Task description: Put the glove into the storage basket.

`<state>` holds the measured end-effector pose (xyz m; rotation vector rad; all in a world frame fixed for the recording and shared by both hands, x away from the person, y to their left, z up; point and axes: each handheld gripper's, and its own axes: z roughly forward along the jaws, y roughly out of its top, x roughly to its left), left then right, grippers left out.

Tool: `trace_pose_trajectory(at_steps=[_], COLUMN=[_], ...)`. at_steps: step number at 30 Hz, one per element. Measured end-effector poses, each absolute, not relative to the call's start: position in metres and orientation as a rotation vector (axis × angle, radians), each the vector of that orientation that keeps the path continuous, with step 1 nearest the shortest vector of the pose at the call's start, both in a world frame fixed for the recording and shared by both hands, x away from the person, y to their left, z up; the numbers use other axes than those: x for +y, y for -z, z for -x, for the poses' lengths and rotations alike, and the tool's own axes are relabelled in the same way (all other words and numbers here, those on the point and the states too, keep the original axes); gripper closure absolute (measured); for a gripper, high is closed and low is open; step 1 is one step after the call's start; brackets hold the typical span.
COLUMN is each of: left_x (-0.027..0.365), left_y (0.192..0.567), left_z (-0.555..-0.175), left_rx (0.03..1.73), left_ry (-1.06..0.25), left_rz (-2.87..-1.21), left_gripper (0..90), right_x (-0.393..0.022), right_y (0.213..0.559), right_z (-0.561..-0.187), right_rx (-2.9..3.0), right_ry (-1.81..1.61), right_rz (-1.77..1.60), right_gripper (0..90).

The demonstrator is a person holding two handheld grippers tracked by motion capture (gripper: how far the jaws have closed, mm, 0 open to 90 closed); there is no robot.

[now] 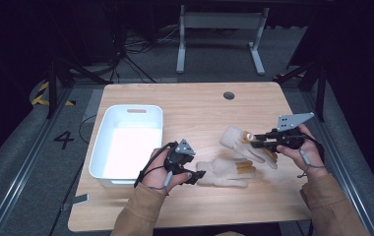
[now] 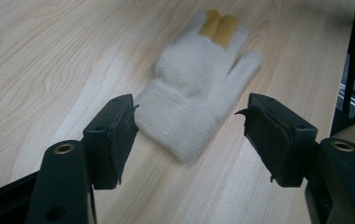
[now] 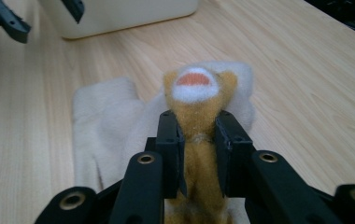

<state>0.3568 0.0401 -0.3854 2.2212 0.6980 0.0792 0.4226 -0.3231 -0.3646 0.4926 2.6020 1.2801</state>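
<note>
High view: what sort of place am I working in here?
Probably a lab or recording workshop: a wooden table on a grey floor, loose cables behind it, yellow-black hazard tape and a painted floor number.

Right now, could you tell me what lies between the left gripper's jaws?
The cuff of the white glove lying on the table sits between the open left gripper jaws, untouched, in the left gripper view.

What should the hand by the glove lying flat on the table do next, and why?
Probably slide the left gripper forward a little and close on the cuff of the flat glove. Its jaws stand open on either side of that cuff without pressing it, while the right gripper already pinches the other glove.
</note>
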Motion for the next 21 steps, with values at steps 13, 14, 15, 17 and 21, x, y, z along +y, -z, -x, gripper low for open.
trace_pose_trajectory(at_steps=[13,14,15,17,21], left_x=[0.044,0.044,0.044,0.044,0.043], left_y=[0.383,0.383,0.384,0.384,0.385], left_z=[-0.357,-0.357,-0.357,-0.357,-0.358], left_rx=[0.724,0.723,0.723,0.72,0.722], left_ry=[-0.075,-0.077,-0.082,-0.088,-0.088], left_rz=[-2.206,-2.207,-2.202,-2.208,-2.217], left_gripper=[34.9,34.9,34.9,34.9,34.6], right_x=[-0.293,-0.291,-0.291,-0.288,-0.283], right_y=[0.369,0.369,0.369,0.369,0.371], right_z=[-0.413,-0.412,-0.412,-0.41,-0.409], right_rx=[2.72,2.724,2.724,2.74,2.768], right_ry=[-1.319,-1.321,-1.321,-1.336,-1.347], right_rz=[-0.271,-0.254,-0.254,-0.229,-0.183], right_gripper=[74.5,74.5,74.5,74.4,74.3])
